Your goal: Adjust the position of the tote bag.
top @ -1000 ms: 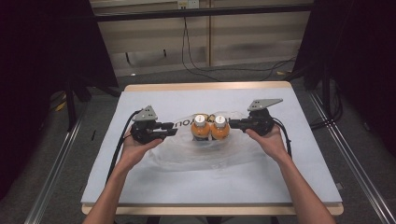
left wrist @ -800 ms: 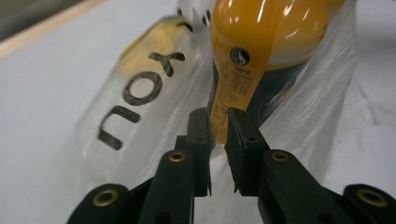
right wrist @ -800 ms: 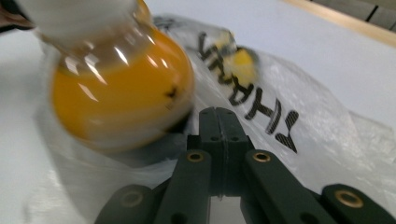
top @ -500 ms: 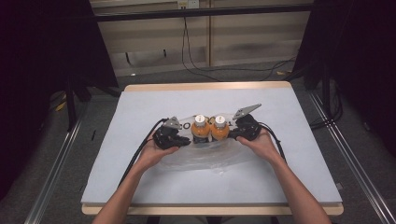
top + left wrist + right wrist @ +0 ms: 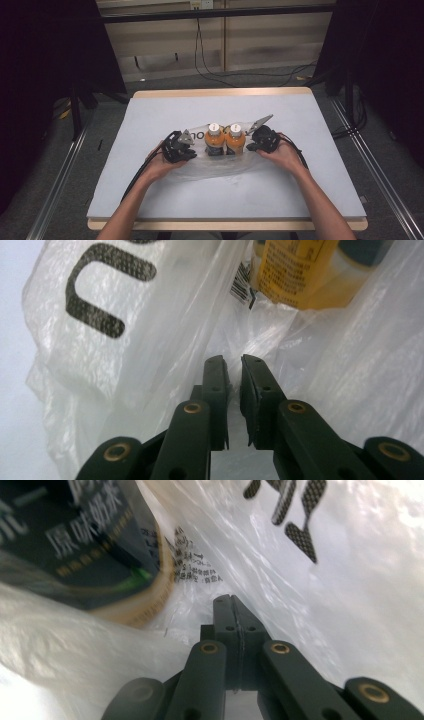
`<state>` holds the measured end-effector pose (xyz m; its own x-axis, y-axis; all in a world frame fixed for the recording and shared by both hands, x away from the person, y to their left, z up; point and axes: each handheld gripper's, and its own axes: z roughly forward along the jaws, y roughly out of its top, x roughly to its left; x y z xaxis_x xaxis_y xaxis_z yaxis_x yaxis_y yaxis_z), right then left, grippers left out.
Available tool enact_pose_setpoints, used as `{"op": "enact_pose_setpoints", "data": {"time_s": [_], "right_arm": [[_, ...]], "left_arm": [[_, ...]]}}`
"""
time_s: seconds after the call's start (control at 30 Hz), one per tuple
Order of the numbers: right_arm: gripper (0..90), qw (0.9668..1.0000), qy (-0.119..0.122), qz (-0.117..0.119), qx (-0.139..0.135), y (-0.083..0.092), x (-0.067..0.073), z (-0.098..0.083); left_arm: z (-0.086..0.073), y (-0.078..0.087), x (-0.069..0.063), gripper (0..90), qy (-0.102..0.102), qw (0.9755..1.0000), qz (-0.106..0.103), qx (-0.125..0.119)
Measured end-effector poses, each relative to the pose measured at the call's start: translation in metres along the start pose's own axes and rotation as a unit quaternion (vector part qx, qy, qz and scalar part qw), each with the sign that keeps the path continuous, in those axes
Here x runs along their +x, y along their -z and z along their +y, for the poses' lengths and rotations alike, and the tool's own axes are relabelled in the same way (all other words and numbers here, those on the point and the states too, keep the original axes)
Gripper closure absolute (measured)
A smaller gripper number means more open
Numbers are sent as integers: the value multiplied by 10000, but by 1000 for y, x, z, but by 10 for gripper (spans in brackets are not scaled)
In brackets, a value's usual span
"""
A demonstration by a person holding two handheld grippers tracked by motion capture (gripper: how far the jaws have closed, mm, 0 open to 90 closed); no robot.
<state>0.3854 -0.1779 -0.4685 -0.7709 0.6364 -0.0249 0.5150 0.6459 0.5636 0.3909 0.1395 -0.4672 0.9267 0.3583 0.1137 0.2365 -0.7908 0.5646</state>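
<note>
Two orange bottles (image 5: 214, 141) (image 5: 235, 141) with white caps stand side by side inside a thin clear plastic bag (image 5: 220, 169) with dark lettering, in the middle of the table. My left gripper (image 5: 193, 150) lies low at the left bottle's side. Its jaws (image 5: 234, 365) have just been closing to a narrow slit among the bag's folds (image 5: 125, 355), below a yellow-labelled bottle (image 5: 295, 270). My right gripper (image 5: 249, 147) lies at the right bottle's side. Its jaws (image 5: 230, 601) are pressed together against the bag film (image 5: 325, 605), beside a dark-labelled bottle (image 5: 75, 540).
The pale table top (image 5: 310, 195) has a wooden edge at the far and near sides. Cables trail from both grippers back along the forearms. Dark stands and floor cables lie beyond the far edge.
Both hands came inward toward the bottles and sank to the table. The left gripper moved right, the right gripper moved left, and both now rest against the bag.
</note>
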Motion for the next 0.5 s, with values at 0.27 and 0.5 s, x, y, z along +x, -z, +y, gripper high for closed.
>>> {"op": "enact_pose_setpoints", "data": {"time_s": [0.27, 0.5], "right_arm": [[900, 9976, 229, -482, 441, 8, -4, -4], [900, 9958, 153, -563, 703, 22, -11, -20]], "left_arm": [[-9, 9, 5, 838, -107, 9997, -7, 201], [-12, 12, 6, 865, -198, 9994, -35, 277]]}}
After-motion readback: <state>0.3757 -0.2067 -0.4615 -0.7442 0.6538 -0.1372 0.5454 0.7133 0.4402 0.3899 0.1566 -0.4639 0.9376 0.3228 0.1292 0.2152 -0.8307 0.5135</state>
